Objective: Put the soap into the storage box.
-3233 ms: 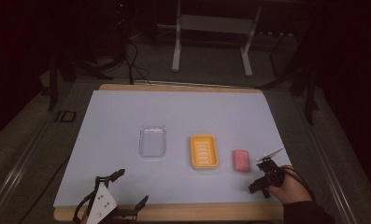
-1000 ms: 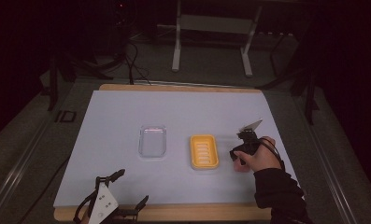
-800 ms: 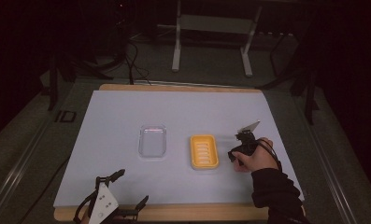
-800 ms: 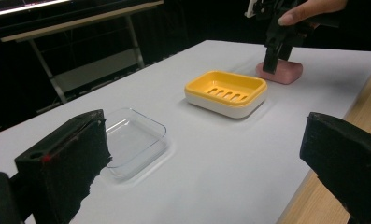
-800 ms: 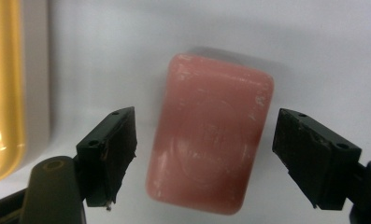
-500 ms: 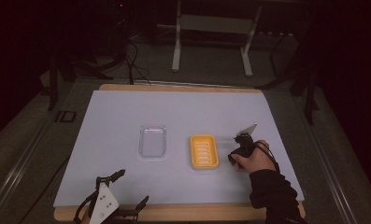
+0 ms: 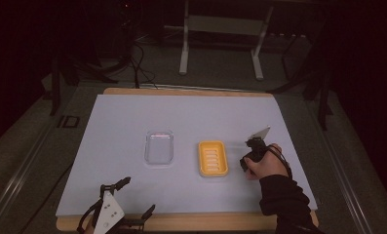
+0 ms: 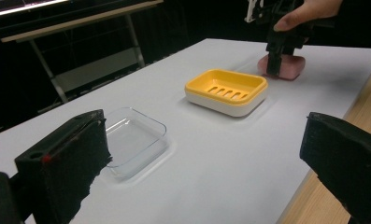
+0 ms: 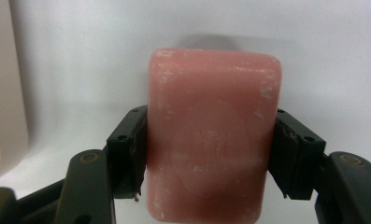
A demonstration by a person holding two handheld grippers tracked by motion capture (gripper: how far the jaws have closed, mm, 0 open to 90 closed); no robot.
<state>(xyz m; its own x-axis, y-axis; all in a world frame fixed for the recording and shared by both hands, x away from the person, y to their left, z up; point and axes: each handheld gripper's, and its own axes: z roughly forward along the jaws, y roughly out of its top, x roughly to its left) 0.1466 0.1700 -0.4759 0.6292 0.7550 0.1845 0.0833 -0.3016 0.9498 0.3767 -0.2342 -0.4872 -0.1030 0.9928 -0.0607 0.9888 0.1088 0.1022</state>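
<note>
A pink soap bar [image 9: 213, 140] lies on the white table sheet, just right of the orange soap dish [image 7: 213, 158]. My right gripper [image 9: 209, 136] is down over the bar with one black pad pressed on each long side. In the high view the hand and right gripper [image 7: 245, 165] cover the bar. The left gripper view shows that gripper [image 8: 274, 63] standing on the soap bar [image 8: 293, 67] beyond the orange dish [image 8: 226, 88]. My left gripper [image 7: 136, 196] rests at the table's front left edge, jaws wide open with nothing between them.
A clear glass dish [image 7: 159, 147] sits left of the orange dish, near the table's middle. The wooden table edge [image 7: 205, 222] runs along the front. A metal stand [image 7: 220, 29] is on the floor behind the table.
The right hand moved its gripper from the front right of the table up and left onto the soap bar, and its jaws now hold the bar's sides. The left gripper stayed still.
</note>
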